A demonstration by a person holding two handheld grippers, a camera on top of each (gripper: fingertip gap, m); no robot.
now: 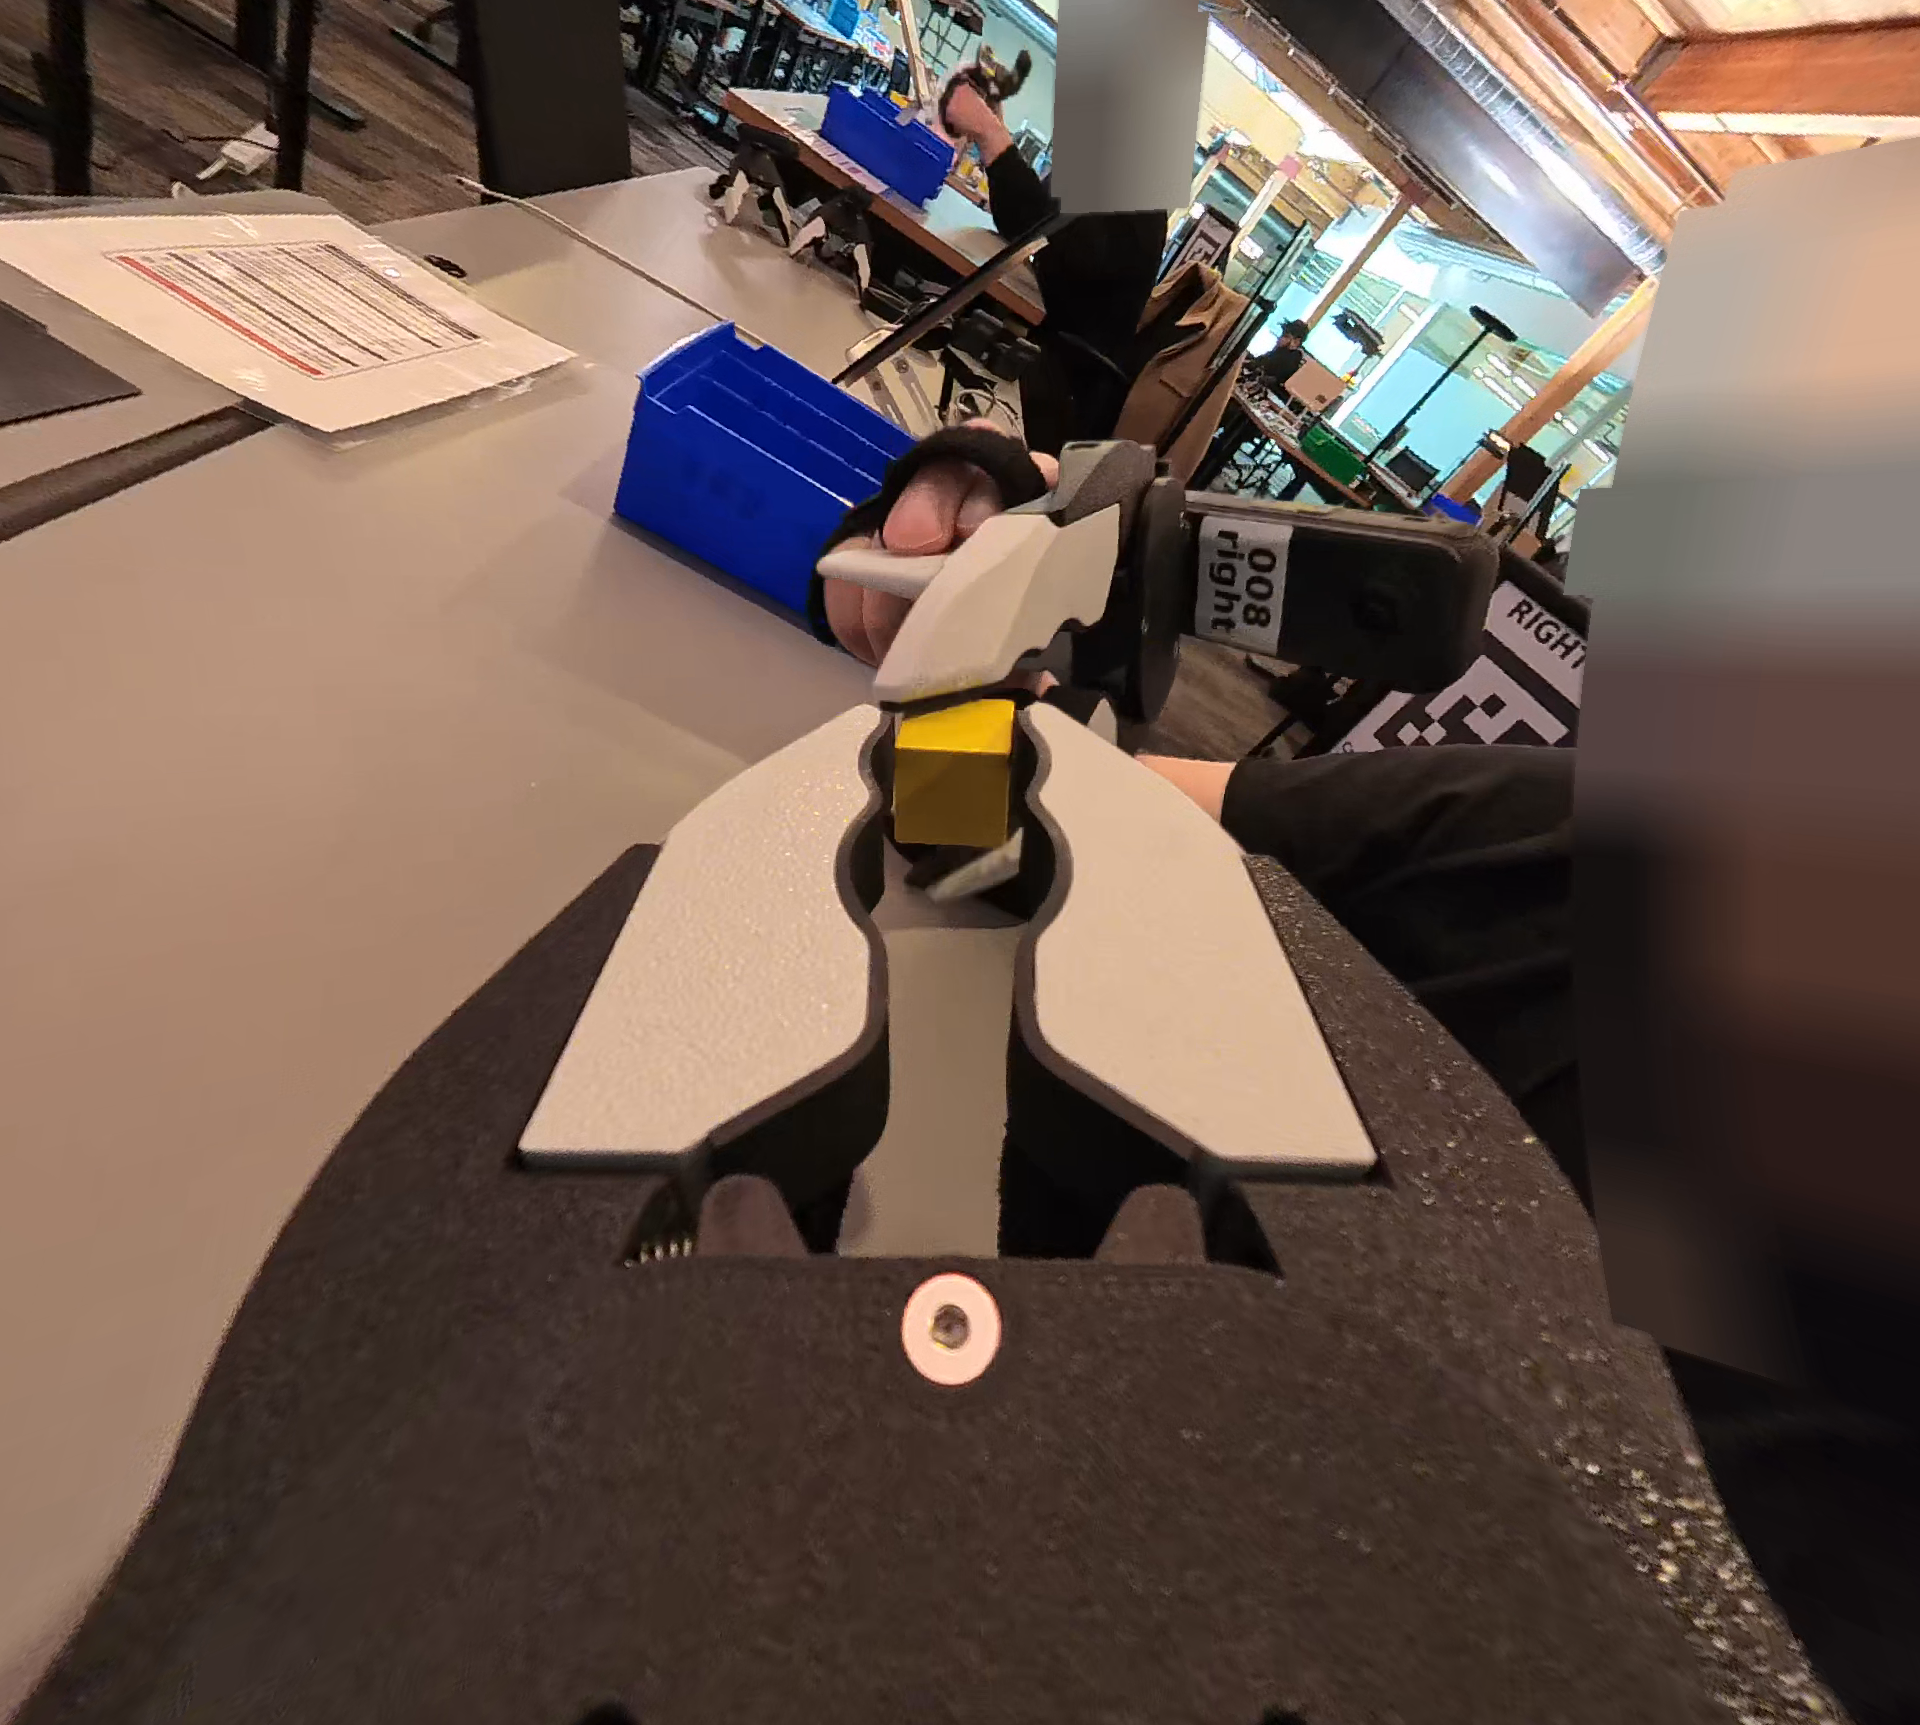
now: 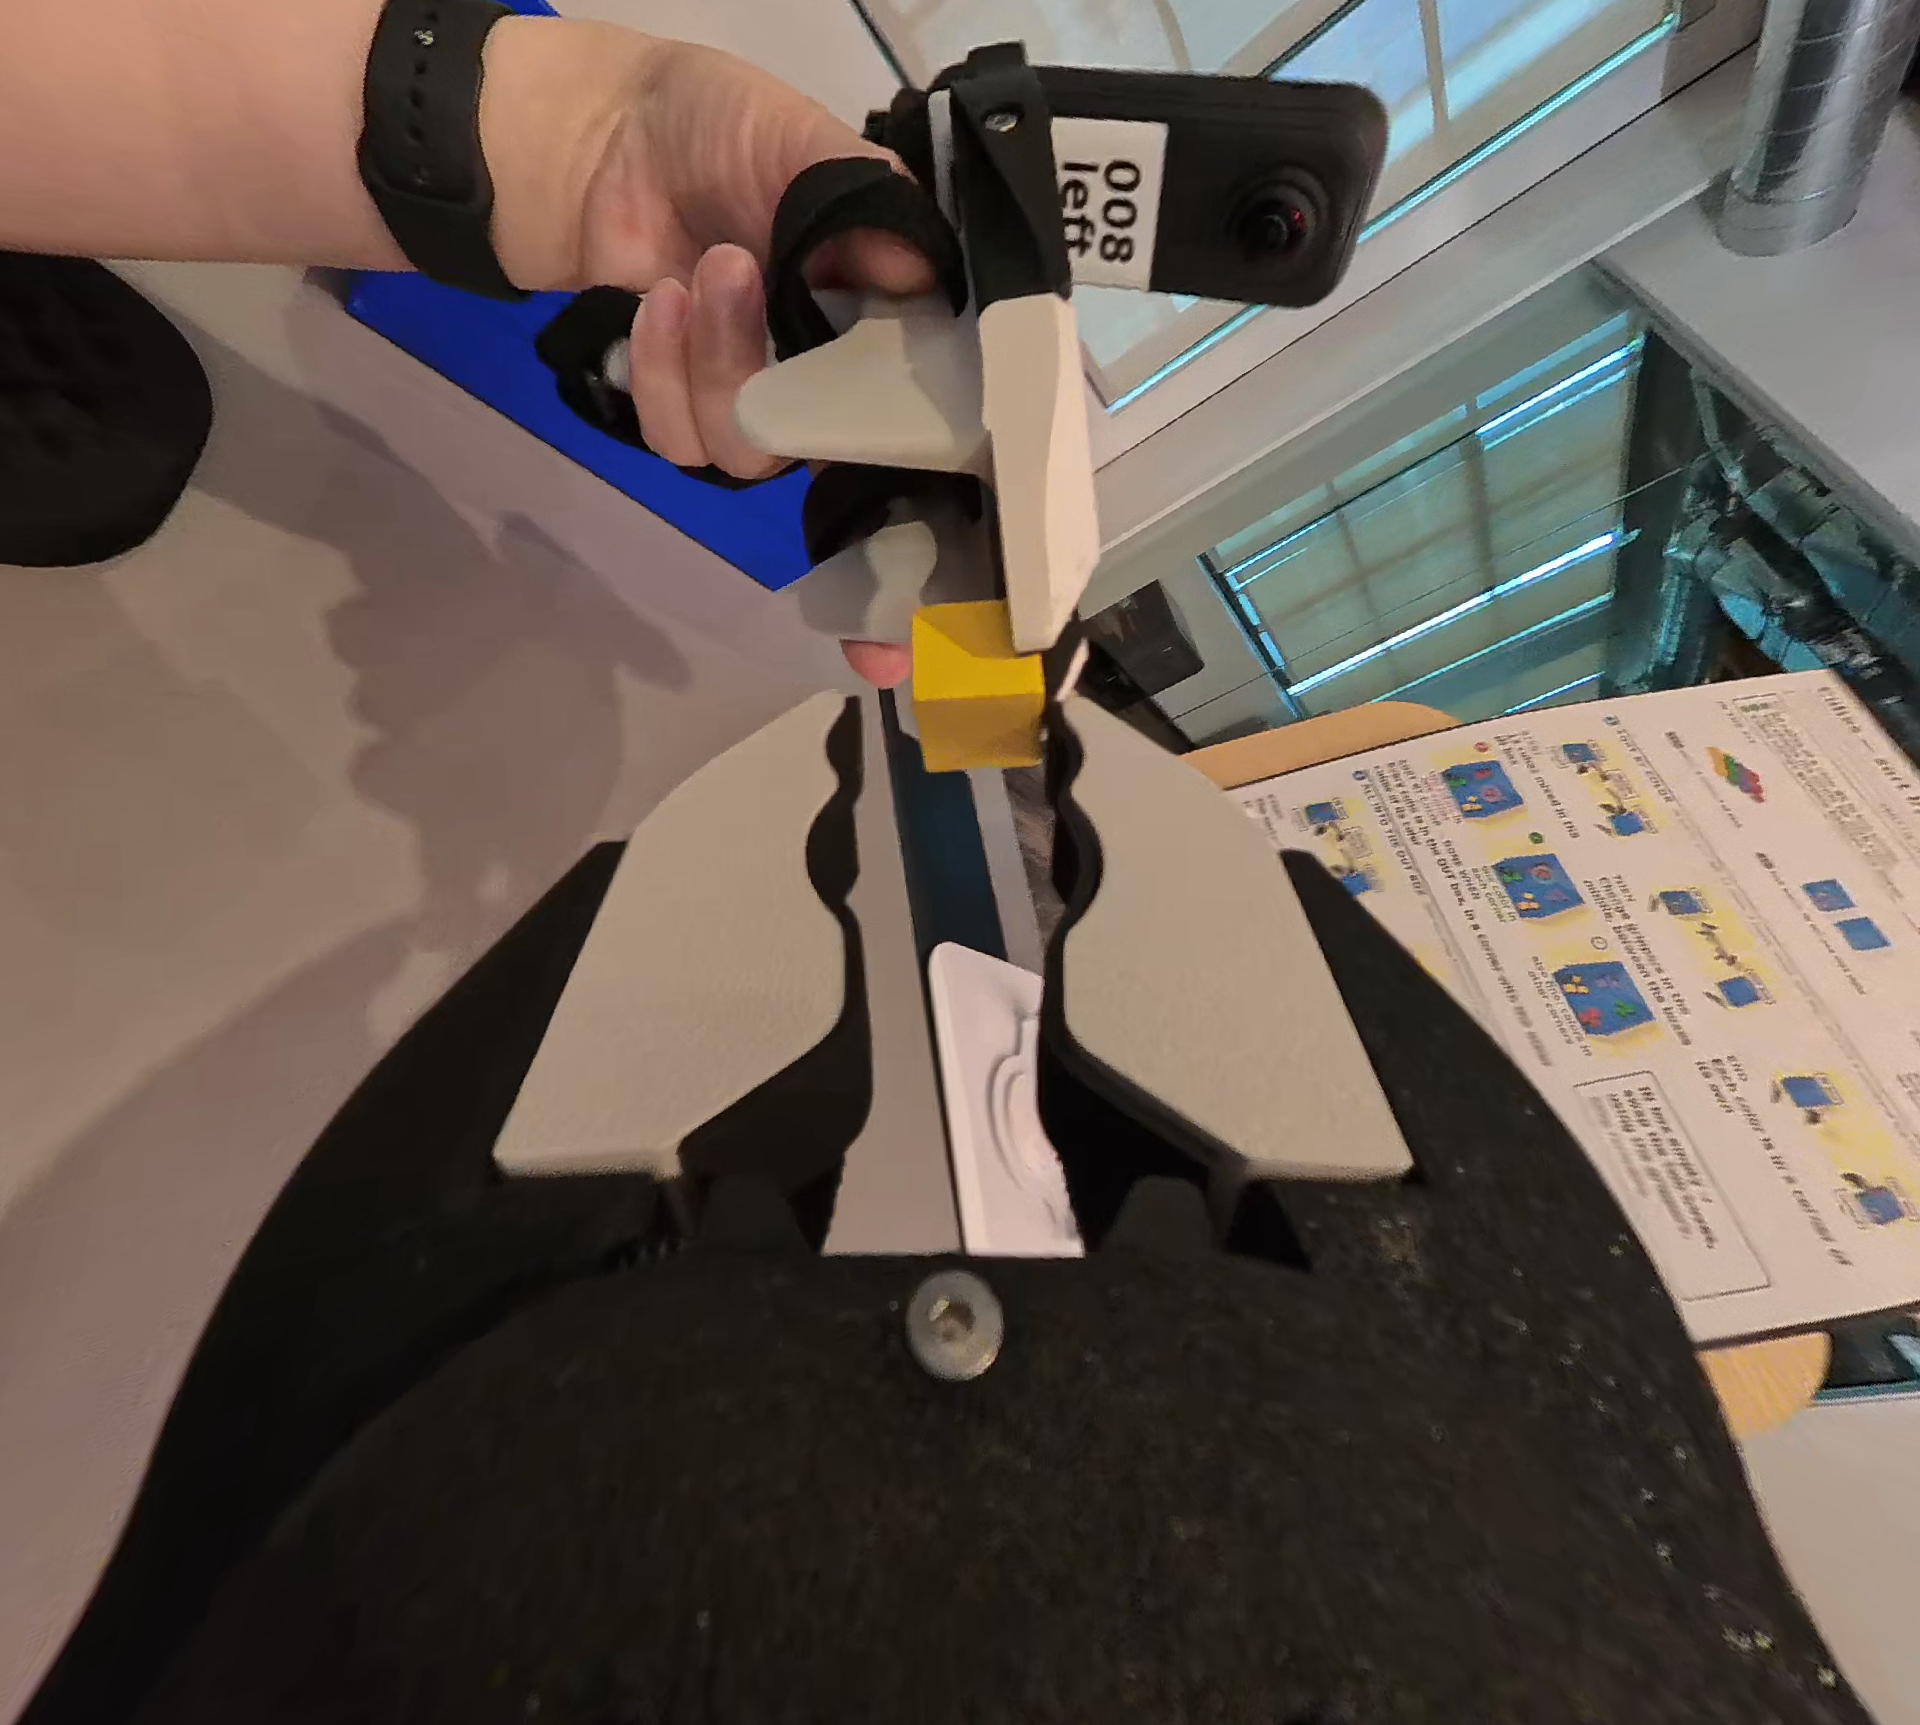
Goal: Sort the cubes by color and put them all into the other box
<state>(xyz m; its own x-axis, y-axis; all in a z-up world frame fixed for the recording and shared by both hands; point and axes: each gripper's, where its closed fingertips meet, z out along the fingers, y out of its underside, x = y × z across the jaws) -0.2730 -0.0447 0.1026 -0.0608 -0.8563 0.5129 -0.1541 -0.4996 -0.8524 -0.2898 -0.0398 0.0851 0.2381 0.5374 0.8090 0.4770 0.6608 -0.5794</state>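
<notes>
A yellow cube is held in the air above the grey table. My left gripper is shut on it, with its fingertips pressing on two opposite sides. My right gripper is open around the same cube. One of its fingers is close to the cube, and a gap shows at the other. In the left wrist view the right gripper comes in from the right, with one finger above the cube and one below. In the right wrist view the left gripper reaches down from above.
A blue box stands on the table behind the right hand. A blue box also shows behind the left hand. A printed sheet lies at the far left, and an illustrated instruction sheet lies at the right. Another person sits beyond the table.
</notes>
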